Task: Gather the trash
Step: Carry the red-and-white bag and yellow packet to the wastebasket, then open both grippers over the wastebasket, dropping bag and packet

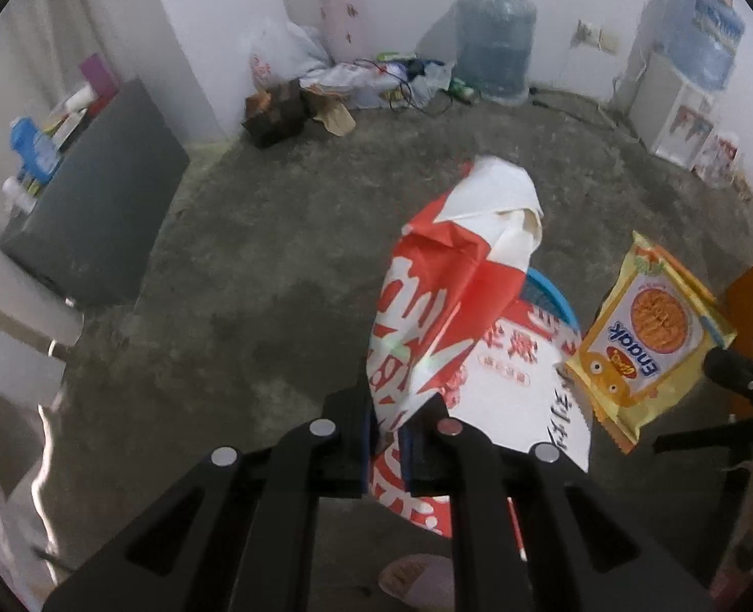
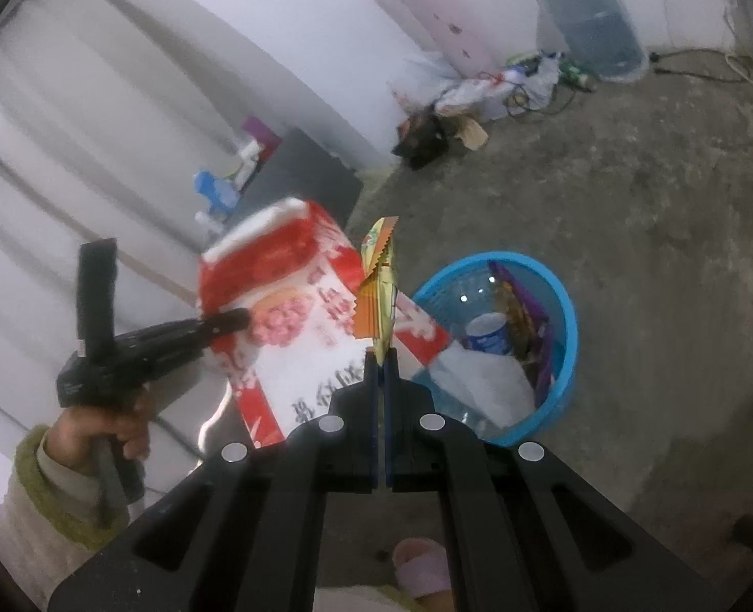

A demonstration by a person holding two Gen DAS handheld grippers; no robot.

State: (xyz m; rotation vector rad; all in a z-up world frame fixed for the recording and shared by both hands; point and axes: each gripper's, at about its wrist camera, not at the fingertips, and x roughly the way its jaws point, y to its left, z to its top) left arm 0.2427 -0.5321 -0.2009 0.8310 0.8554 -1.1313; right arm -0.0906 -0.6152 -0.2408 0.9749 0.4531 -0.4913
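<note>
The left gripper (image 1: 402, 426) is clamped on the red-and-white carton (image 1: 443, 306); the right gripper (image 2: 380, 357) pinches the yellow snack packet (image 2: 379, 285). The blue basket (image 2: 562, 306) sits just beyond both, probably under the carton. Centre each over the rim before letting go.

Your left gripper (image 1: 402, 421) is matt black plastic with small bright metal pins at its joints; your right gripper (image 2: 381, 357) looks the same, with blue pads inside the fingers. The red and white carton (image 1: 443, 306) you hold is printed paperboard, creased, faintly sheened. The yellow snack packet (image 1: 647, 336) is glossy crinkled film with serrated ends. The blue basket (image 2: 562, 336) is smooth moulded plastic. The floor (image 1: 274, 265) is rough, mottled bare concrete. Your sleeve (image 2: 34, 500) is fuzzy cloth. The water jug (image 1: 496, 46) is translucent plastic
</note>
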